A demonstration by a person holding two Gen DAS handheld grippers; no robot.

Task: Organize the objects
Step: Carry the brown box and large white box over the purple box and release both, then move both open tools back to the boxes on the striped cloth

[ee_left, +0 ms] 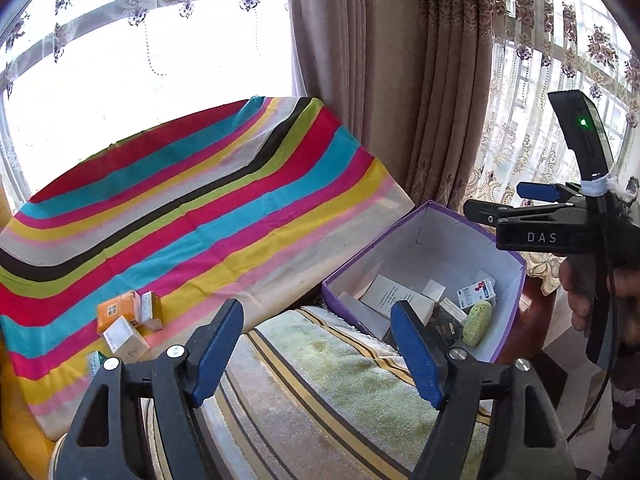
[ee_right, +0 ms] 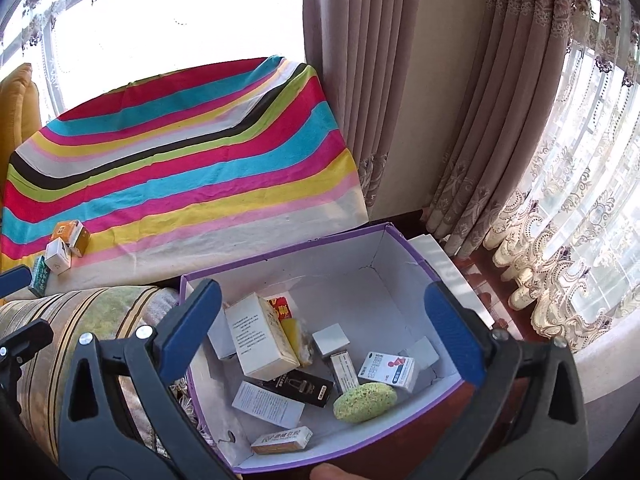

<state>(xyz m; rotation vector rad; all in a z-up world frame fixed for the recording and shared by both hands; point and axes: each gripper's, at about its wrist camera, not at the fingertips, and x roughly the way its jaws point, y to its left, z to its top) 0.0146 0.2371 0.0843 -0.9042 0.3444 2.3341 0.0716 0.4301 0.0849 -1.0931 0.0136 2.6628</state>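
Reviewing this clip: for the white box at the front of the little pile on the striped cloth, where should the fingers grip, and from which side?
Grip the white box across its two narrow sides, coming from above: its top is exposed, while the orange box crowds it behind.

Home living room by a window: heavy patterned curtains (ee_left: pixel 356 80) with embroidered lace sheers (ee_right: pixel 560 240), a sofa under a striped multicolour cloth (ee_left: pixel 180 208), a plush striped seat cover (ee_left: pixel 320 380), a yellow cushion (ee_right: pixel 18 108). Purple-rimmed cardboard box (ee_right: pixel 400 252) of small household packages sits on the seat.
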